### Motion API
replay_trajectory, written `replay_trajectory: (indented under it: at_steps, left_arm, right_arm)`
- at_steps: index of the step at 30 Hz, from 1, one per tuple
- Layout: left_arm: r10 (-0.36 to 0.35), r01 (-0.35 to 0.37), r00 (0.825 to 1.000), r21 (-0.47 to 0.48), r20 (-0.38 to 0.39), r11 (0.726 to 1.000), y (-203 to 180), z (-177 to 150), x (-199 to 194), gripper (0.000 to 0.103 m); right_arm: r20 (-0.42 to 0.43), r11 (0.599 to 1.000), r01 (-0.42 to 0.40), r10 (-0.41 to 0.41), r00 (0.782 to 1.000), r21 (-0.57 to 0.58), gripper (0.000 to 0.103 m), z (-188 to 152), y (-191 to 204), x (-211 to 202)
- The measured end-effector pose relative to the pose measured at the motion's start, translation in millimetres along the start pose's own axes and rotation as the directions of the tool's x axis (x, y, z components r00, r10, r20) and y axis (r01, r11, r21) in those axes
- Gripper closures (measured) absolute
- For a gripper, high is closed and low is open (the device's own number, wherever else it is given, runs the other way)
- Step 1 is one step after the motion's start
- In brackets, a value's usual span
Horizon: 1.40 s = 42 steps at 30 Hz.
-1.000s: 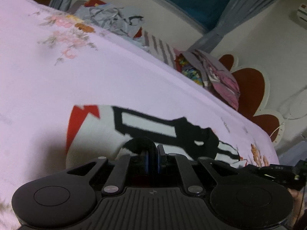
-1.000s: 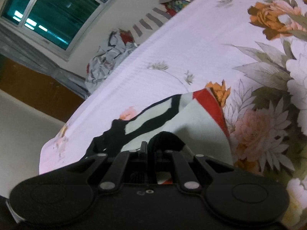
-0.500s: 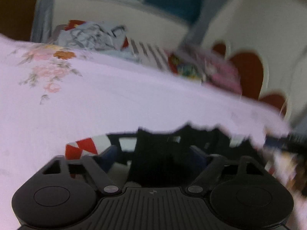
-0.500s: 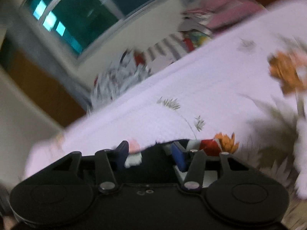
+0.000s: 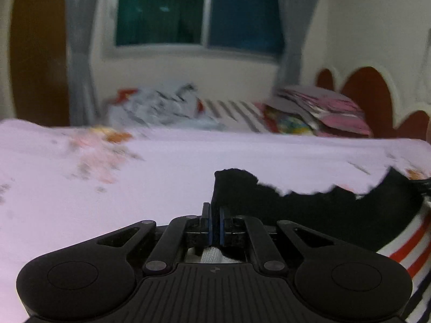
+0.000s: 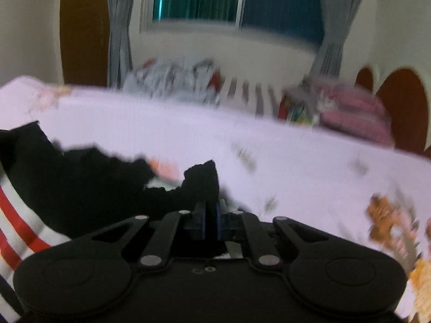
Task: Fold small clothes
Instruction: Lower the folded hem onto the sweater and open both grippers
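A small black, white and red striped garment [image 5: 323, 212] is held up over the pink floral bedsheet [image 5: 134, 188]. My left gripper [image 5: 214, 216] is shut on its black edge at one corner; the cloth stretches off to the right. In the right wrist view my right gripper [image 6: 210, 212] is shut on the other black corner of the garment [image 6: 80, 193], which stretches off to the left. The red and white stripes hang below at both views' outer edges. The rest of the garment is hidden under the grippers.
At the far side of the bed lie a crumpled grey cloth [image 5: 161, 107], a striped piece [image 5: 237, 113] and a pink pillow [image 5: 328, 110]. Behind are a window [image 5: 199, 10] with grey curtains and a red scalloped headboard [image 5: 377, 99].
Both grippers opened half a second ago, then shut again on the garment's black edge. Both have lifted and levelled, so the garment now hangs stretched between them and the views are blurred.
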<state>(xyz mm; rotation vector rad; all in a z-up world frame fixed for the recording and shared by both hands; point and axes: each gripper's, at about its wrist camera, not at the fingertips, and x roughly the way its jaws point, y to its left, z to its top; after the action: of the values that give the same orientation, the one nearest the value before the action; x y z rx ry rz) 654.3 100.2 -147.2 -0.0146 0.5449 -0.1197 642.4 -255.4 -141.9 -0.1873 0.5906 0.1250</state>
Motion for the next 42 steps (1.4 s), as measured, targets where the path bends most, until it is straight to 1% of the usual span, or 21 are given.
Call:
replay_trajectory:
  at_steps: [2, 4, 7, 10, 12, 13, 14, 15, 16, 17, 20, 24, 27, 30, 32, 35, 36, 37, 38, 40, 42]
  left_arm:
    - [0.071, -0.070, 0.997, 0.036, -0.042, 0.997, -2.3, -5.5, 12.4, 0.099]
    - [0.144, -0.131, 0.978, 0.093, -0.153, 0.987, -7.2, -18.6, 39.1, 0.099]
    - [0.190, -0.167, 0.971, 0.160, -0.147, 0.973, -18.3, -22.9, 44.1, 0.099]
    - [0.178, -0.152, 0.971, 0.165, -0.158, 0.975, -16.9, -19.9, 42.8, 0.097]
    - [0.175, -0.153, 0.972, 0.141, -0.157, 0.978, -12.1, -13.8, 35.3, 0.066]
    - [0.196, -0.176, 0.970, 0.144, -0.144, 0.974, -11.4, -12.3, 30.1, 0.035]
    - [0.223, -0.203, 0.968, 0.162, -0.112, 0.966, -17.9, -9.7, 21.8, 0.027]
    - [0.228, -0.210, 0.970, 0.179, -0.084, 0.961, -25.2, -7.3, 13.8, 0.027]
    - [0.204, -0.188, 0.976, 0.174, -0.081, 0.967, -35.4, -6.3, 7.1, 0.027]
    - [0.150, -0.136, 0.985, 0.153, -0.081, 0.979, -43.0, -5.2, 1.8, 0.027]
    - [0.008, 0.013, 0.994, 0.182, -0.112, 0.983, -84.3, -10.0, -1.6, 0.027]
    - [-0.063, 0.104, 0.983, 0.240, -0.173, 0.965, -116.7, -25.0, 5.6, 0.027]
    - [-0.008, 0.057, 0.985, 0.275, -0.175, 0.960, -104.4, -36.2, 1.0, 0.027]
    - [0.090, -0.048, 0.982, 0.236, -0.167, 0.970, -58.0, -48.9, -10.0, 0.025]
    - [0.092, -0.059, 0.982, 0.195, -0.162, 0.979, -33.2, -55.6, -17.7, 0.023]
    - [0.097, -0.067, 0.983, 0.187, -0.156, 0.980, -28.9, -54.7, -23.5, 0.023]
    - [0.113, -0.085, 0.982, 0.176, -0.153, 0.981, -30.4, -52.3, -26.5, 0.023]
    - [0.128, -0.102, 0.981, 0.169, -0.146, 0.980, -34.4, -51.3, -31.0, 0.023]
    - [0.121, -0.099, 0.984, 0.159, -0.132, 0.982, -40.1, -49.9, -33.9, 0.023]
    - [0.067, -0.052, 0.992, 0.143, -0.104, 0.988, -54.2, -48.4, -48.6, 0.023]
    - [0.025, -0.007, 0.995, 0.197, -0.093, 0.980, -82.2, -52.5, -54.7, 0.023]
  right_arm:
    - [-0.026, 0.999, 0.032, -0.032, 0.999, 0.003, 0.096, -2.2, -4.6, 11.5]
    - [-0.144, 0.997, 0.056, -0.048, 0.988, 0.049, 0.097, -14.8, -12.9, 38.9]
    - [-0.130, 0.995, 0.068, -0.058, 0.990, 0.071, 0.095, -28.3, -14.8, 47.6]
    - [-0.148, 0.993, 0.077, -0.063, 0.987, 0.088, 0.091, -21.7, -15.5, 48.3]
    - [-0.106, 0.991, 0.105, -0.096, 0.990, 0.086, 0.062, -13.2, -11.7, 33.9]
    - [-0.059, 0.991, 0.100, -0.095, 0.994, 0.090, 0.039, -10.0, -6.7, 21.6]
    - [-0.028, 0.993, 0.070, -0.068, 0.997, 0.097, 0.040, -7.8, -3.1, 8.8]
    - [-0.031, 0.994, 0.013, -0.010, 0.999, 0.106, 0.046, -4.0, 4.1, 2.0]
    - [-0.045, 0.994, -0.039, 0.044, 0.998, 0.102, 0.060, -2.1, 12.9, -0.6]
    - [-0.063, 0.994, -0.079, 0.084, 0.994, 0.081, 0.062, -1.4, 24.5, -1.1]
    - [-0.104, 0.990, -0.142, 0.143, 0.984, 0.023, 0.062, -4.2, 63.8, 4.8]
    - [-0.142, 0.982, -0.189, 0.191, 0.971, 0.023, 0.056, -12.7, 88.6, 12.3]
    - [-0.146, 0.984, -0.178, 0.172, 0.974, -0.030, 0.051, -24.8, 79.7, 7.5]
    - [-0.123, 0.999, -0.047, 0.045, 0.991, -0.016, 0.050, -37.9, 45.3, -5.1]
    - [-0.132, 0.999, 0.044, -0.044, 0.990, 0.003, 0.050, -50.3, 21.0, -11.9]
    - [-0.140, 0.998, 0.024, -0.017, 0.990, 0.052, 0.051, -56.5, 5.6, -17.3]
    - [-0.140, 0.998, 0.042, -0.035, 0.990, 0.049, 0.053, -52.4, 9.0, -18.7]
    - [-0.124, 0.996, 0.060, -0.052, 0.991, 0.062, 0.061, -47.1, 12.4, -23.2]
    - [-0.094, 0.995, 0.057, -0.049, 0.994, 0.077, 0.060, -42.8, 18.0, -31.5]
    - [-0.056, 0.995, -0.020, 0.025, 0.998, 0.096, 0.059, -36.8, 33.6, -44.5]
    - [-0.078, 0.994, -0.096, 0.100, 0.992, 0.057, 0.060, -34.3, 59.1, -45.6]
